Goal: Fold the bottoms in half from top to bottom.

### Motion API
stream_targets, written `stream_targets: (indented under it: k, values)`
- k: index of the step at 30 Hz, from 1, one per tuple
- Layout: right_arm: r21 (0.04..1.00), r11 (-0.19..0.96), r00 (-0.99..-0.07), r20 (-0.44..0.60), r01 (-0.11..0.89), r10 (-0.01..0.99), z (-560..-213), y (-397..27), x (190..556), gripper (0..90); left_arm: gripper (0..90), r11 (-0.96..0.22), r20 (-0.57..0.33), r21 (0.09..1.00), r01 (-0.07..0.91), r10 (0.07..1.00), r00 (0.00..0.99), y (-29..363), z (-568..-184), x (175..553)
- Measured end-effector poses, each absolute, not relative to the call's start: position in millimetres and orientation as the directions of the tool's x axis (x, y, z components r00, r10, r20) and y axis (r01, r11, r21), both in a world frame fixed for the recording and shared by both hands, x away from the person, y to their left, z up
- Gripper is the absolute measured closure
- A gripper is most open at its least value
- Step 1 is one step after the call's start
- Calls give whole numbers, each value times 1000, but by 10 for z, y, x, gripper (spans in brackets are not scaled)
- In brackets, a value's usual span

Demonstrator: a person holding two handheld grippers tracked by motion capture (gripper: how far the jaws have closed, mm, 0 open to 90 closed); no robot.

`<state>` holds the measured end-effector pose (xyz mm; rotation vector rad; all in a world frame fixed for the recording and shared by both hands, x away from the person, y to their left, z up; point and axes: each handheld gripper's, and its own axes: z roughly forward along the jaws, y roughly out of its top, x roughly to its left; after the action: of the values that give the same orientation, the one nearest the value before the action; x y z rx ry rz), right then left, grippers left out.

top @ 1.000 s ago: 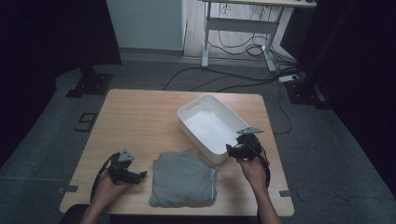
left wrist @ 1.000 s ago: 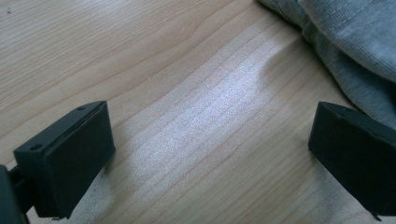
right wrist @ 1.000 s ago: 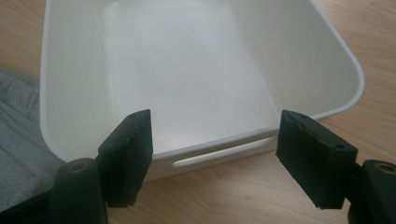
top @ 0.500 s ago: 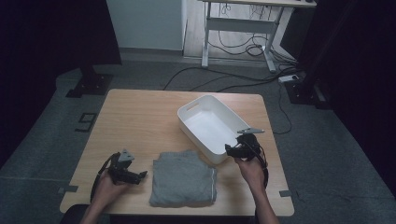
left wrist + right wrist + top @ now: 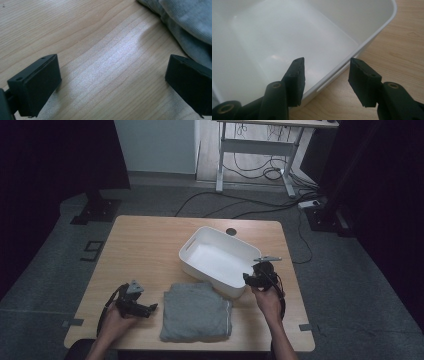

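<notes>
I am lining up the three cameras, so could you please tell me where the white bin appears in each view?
High view: the white bin sits right of centre on the table, the right gripper at its near right corner.
Left gripper view: not in it; grey cloth at upper right.
Right gripper view: the bin spans the upper left, its rim running between the jaws.
Shared landmark: the wooden table.

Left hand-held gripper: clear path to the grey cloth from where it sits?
Probably yes. The left hand-held gripper sits low over bare table with its jaws wide apart, and the folded grey cloth lies just beside it. Nothing stands between them.
</notes>
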<state>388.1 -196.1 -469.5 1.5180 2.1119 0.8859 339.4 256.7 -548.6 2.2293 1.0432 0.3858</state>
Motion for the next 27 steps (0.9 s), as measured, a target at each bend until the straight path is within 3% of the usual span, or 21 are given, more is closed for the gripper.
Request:
stream_targets:
  k: [5, 10, 16, 17, 19, 27]
  values:
    - [689, 233, -339, 20, 686, 941, -4714, -1927, 3926, 459, 0, -481, -4, 658, 579, 767, 642, 2566, -5486, 3394]
    - [688, 223, -347, 44, 690, 937, -4724, -1944, 3883, 305, 0, -481, -5, 658, 579, 767, 642, 2566, -5486, 3394]
    - [694, 242, -394, 66, 678, 917, -4674, -1914, 3741, 233, 0, -482, -4, 658, 579, 766, 643, 2567, -5486, 3394]
    - [691, 250, -398, 60, 679, 915, -4667, -1905, 3724, 239, 0, -482, -4, 658, 579, 766, 643, 2567, -5486, 3394]
    - [690, 267, -414, 52, 673, 909, -4655, -1890, 3707, 381, 0, -482, -4, 657, 579, 766, 643, 2567, -5486, 3394]
    - [677, 288, -395, 4, 677, 919, -4655, -1876, 3871, 483, 0, -481, -5, 658, 579, 767, 642, 2567, -5486, 3394]
